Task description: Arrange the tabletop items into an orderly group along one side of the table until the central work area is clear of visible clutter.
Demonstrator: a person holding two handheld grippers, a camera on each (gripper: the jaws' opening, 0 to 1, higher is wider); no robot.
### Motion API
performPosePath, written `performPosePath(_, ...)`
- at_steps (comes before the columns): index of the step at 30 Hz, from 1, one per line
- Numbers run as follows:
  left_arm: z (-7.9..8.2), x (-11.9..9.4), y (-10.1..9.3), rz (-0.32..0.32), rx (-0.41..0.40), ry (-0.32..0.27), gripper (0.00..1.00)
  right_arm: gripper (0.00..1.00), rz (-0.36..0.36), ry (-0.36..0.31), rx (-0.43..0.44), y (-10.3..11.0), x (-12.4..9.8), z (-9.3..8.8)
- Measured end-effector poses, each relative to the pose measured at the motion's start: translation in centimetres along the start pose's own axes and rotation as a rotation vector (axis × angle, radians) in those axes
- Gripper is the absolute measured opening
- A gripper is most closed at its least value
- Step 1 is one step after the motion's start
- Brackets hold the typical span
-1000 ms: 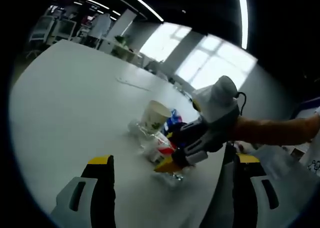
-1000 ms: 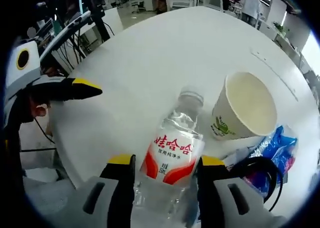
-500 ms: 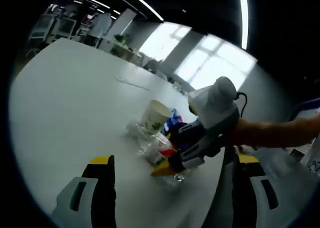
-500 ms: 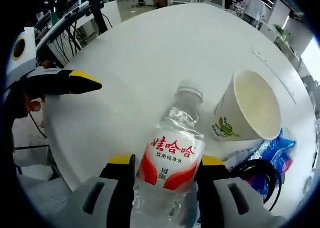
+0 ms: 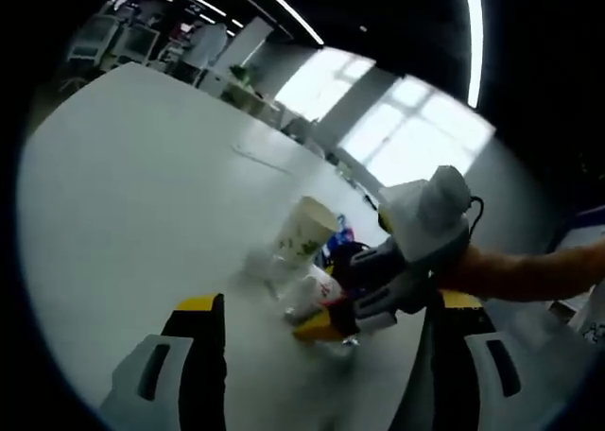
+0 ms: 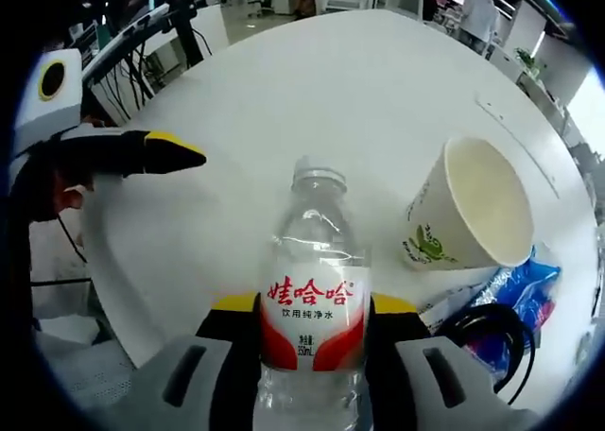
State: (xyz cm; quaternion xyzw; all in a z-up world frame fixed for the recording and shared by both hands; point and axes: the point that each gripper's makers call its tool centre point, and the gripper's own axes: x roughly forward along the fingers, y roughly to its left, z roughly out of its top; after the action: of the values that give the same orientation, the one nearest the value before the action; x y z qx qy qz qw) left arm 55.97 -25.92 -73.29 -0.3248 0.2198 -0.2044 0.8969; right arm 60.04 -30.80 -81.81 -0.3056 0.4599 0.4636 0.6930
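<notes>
A clear water bottle (image 6: 309, 251) with a red and white label sits between my right gripper's (image 6: 311, 305) jaws, which are shut on its body, the cap pointing away along the jaws. In the left gripper view the same bottle (image 5: 304, 297) is low over the white table (image 5: 132, 185), held by the right gripper (image 5: 326, 325) coming in from the right. My left gripper (image 5: 329, 301) is open, its jaws wide apart with nothing between them. In the right gripper view the left gripper (image 6: 142, 152) comes in from the left, over the table's near edge.
A white paper cup (image 6: 470, 214) with a green print stands just right of the bottle, with a blue packet (image 6: 522, 297) and a black cable (image 6: 477, 322) beside it. The cup (image 5: 304, 231) is also behind the bottle in the left gripper view. Office desks and chairs stand beyond the table's far edge.
The bottle, tilted with its cap to the right before, now points straight along my right jaws, which have drawn in slightly on it. The left gripper has barely shifted.
</notes>
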Motion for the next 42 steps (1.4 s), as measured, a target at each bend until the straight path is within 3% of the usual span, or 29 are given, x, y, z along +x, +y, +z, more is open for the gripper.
performPosePath(5, 1.9, 1.4, 1.1, 0.024, -0.123, -0.094, 0.76, 0.39, 0.001, -0.009, 0.002, -0.1, 0.1, 0.2)
performPosePath(12, 2.1, 3.5, 2.7, 0.082, -0.194, -0.101, 0.68, 0.39, -0.004, -0.035, 0.006, -0.3, 0.1, 0.3)
performPosePath(16, 1.8, 4.2, 4.1, 0.145, -0.232, -0.101, 0.63, 0.38, -0.004, -0.043, 0.007, -0.5, 0.2, 0.6)
performPosePath(25, 0.9, 6.0, 4.5, 0.141, -0.311, -0.097, 0.57, 0.38, 0.004, -0.09, 0.018, -0.7, 0.3, 0.9)
performPosePath(42, 0.7, 7.8, 4.8, 0.128, -0.348, -0.094, 0.46, 0.38, 0.018, -0.133, 0.04, -0.2, -0.2, 0.7)
